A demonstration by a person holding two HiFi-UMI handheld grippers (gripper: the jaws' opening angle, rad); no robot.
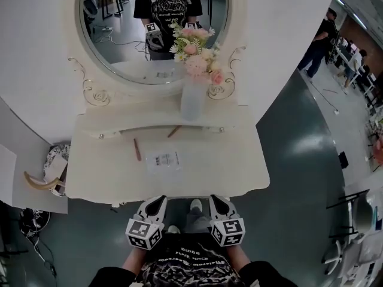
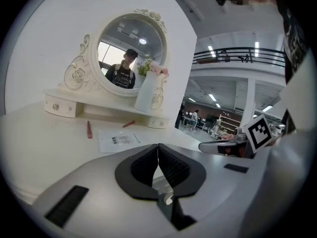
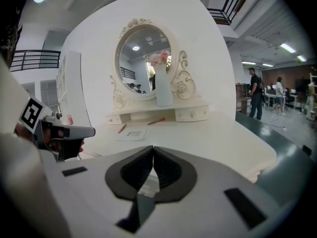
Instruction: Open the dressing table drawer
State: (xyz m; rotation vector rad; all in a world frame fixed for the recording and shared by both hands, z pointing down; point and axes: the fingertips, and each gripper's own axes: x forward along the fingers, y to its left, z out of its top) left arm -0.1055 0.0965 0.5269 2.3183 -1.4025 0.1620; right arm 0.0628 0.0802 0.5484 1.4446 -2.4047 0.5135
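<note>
The cream dressing table stands before me with an oval mirror and a white vase of pink flowers. Two small knobbed drawers sit in its rear shelf, left and right. No front drawer shows under the near edge from the head view. My left gripper and right gripper hover side by side just off the table's front edge, both shut and empty. In the left gripper view the left gripper has its jaws closed together, and so has the right gripper in its own view.
On the tabletop lie a printed paper sheet and two reddish pencils. A patterned basket and a white panel stand at the left. People walk far off at the right.
</note>
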